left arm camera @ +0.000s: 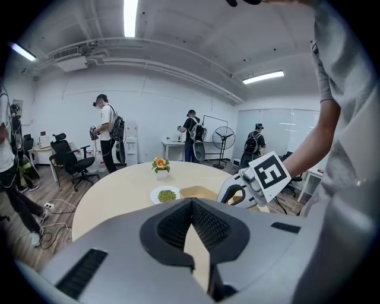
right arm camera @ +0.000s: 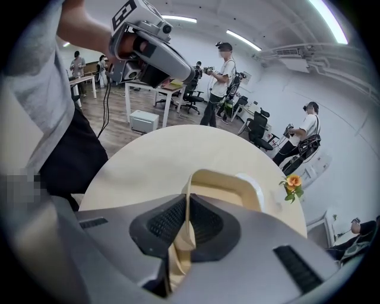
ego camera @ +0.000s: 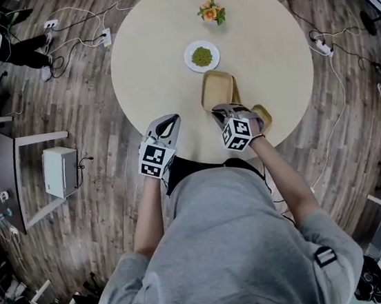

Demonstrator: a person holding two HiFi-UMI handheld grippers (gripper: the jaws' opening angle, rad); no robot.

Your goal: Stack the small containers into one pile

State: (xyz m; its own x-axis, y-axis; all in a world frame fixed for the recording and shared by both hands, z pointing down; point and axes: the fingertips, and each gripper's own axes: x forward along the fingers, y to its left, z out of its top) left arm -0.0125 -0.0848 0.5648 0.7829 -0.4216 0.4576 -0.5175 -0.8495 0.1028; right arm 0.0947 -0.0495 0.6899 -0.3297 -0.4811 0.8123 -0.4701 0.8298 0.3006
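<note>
A tan square container (ego camera: 215, 87) lies on the round table (ego camera: 157, 55), just beyond my right gripper (ego camera: 221, 109). In the right gripper view the right gripper (right arm camera: 187, 199) is shut on the near rim of this container (right arm camera: 228, 184), with the thin wall pinched between the pads. A second, smaller tan container (ego camera: 263, 114) sits by the table edge, to the right of that gripper. My left gripper (ego camera: 171, 120) hovers over the near table edge to the left. Its jaws (left arm camera: 191, 205) meet with nothing between them. The container (left arm camera: 199, 192) lies ahead of it.
A white plate of green food (ego camera: 201, 56) sits mid-table, with a small flower pot (ego camera: 211, 11) behind it. Cables and power strips (ego camera: 106, 36) lie on the wooden floor around the table. Several people stand at the back of the room.
</note>
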